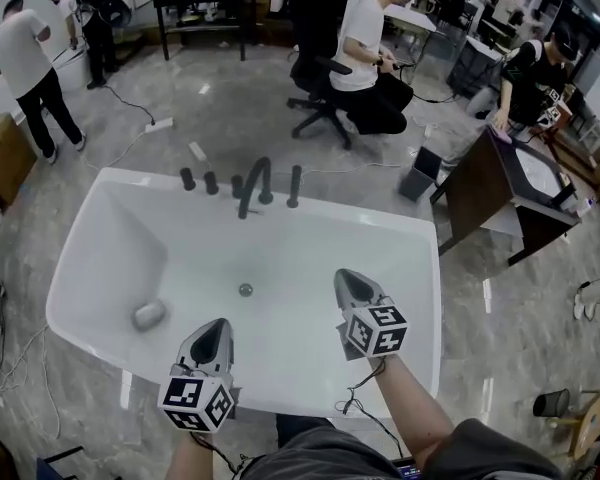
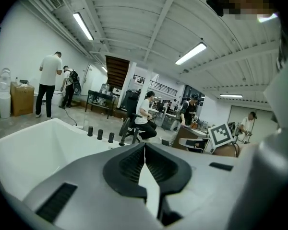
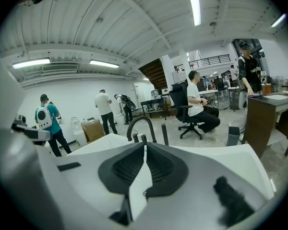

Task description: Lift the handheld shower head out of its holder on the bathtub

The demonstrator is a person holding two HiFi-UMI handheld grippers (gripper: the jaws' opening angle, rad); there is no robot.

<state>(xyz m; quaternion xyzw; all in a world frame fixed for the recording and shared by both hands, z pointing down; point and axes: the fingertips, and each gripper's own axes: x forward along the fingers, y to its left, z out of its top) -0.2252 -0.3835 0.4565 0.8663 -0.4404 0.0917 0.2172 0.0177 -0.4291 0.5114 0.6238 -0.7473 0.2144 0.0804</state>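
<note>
In the head view the task looks not begun. The handheld shower head (image 1: 295,185), which I take to be the dark upright rod, stands in its holder on the far rim of the bathtub (image 1: 120,238), right of the faucet (image 1: 255,183). The left gripper (image 1: 216,336) and right gripper (image 1: 348,284) are low in the frame, well apart from it. The tub holds only a drain (image 1: 245,290) and a small grey rounded object (image 1: 148,315) at lower left.

In the left gripper view the jaws are pressed together on nothing.

In the right gripper view the jaws are likewise clenched and empty, and the rod (image 3: 164,133) is ahead at centre.

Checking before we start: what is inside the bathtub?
A round drain and a small grey lump show in the white bathtub. The left gripper and right gripper hide part of its near side.
</note>
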